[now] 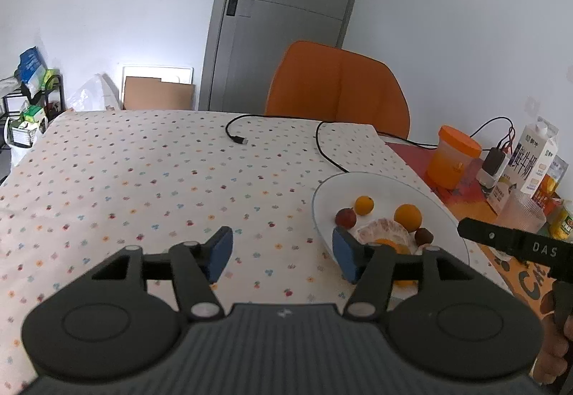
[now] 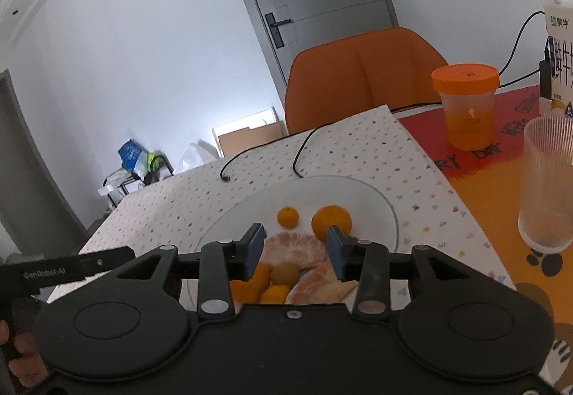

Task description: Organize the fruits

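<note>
A white plate (image 1: pixel 433 201) on the dotted tablecloth holds several fruits: a small orange (image 1: pixel 364 205), a bigger orange (image 1: pixel 408 217), a dark red fruit (image 1: pixel 345 217), a brown one (image 1: pixel 424 236) and peeled pomelo pieces (image 1: pixel 385 230). My left gripper (image 1: pixel 283 253) is open and empty, just left of the plate above the cloth. My right gripper (image 2: pixel 296 251) is open and empty, above the plate (image 2: pixel 376 201), over the pomelo pieces (image 2: pixel 295 246), a brownish round fruit (image 2: pixel 284 272) and orange segments (image 2: pixel 250 285). Two oranges (image 2: pixel 331 220) lie beyond its fingertips.
A black cable (image 1: pixel 322 144) lies across the far side of the cloth. An orange-lidded cup (image 2: pixel 465 105), a ribbed glass (image 2: pixel 548 187) and a milk carton (image 1: pixel 535 158) stand to the right. An orange chair (image 1: pixel 336 87) is behind the table.
</note>
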Demonstrator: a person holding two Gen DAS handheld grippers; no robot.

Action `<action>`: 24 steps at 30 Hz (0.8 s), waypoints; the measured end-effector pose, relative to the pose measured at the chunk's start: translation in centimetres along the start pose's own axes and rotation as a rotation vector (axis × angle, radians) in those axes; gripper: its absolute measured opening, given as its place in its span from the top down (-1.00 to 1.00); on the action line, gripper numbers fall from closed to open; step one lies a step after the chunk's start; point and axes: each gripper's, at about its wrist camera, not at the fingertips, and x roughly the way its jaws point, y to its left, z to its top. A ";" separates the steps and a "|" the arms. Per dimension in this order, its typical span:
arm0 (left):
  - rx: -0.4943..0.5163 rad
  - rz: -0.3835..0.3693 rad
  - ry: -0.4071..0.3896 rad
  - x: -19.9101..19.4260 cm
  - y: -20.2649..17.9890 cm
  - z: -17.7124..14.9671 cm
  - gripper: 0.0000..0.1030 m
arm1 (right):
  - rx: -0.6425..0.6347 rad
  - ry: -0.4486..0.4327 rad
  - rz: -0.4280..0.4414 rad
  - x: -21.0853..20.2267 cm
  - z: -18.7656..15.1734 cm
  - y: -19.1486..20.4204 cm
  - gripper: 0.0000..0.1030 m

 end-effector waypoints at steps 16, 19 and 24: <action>-0.024 0.028 -0.005 -4.3 2.7 -1.4 -0.60 | -0.064 0.024 0.006 -2.6 -1.4 3.8 -0.27; -0.035 0.030 -0.010 -5.1 3.2 -1.7 -0.75 | -0.081 0.027 0.012 -2.9 -1.6 4.8 -0.41; -0.037 0.042 -0.005 -6.2 3.9 -2.2 -0.81 | -0.103 0.035 0.031 -3.3 -1.9 6.4 -0.57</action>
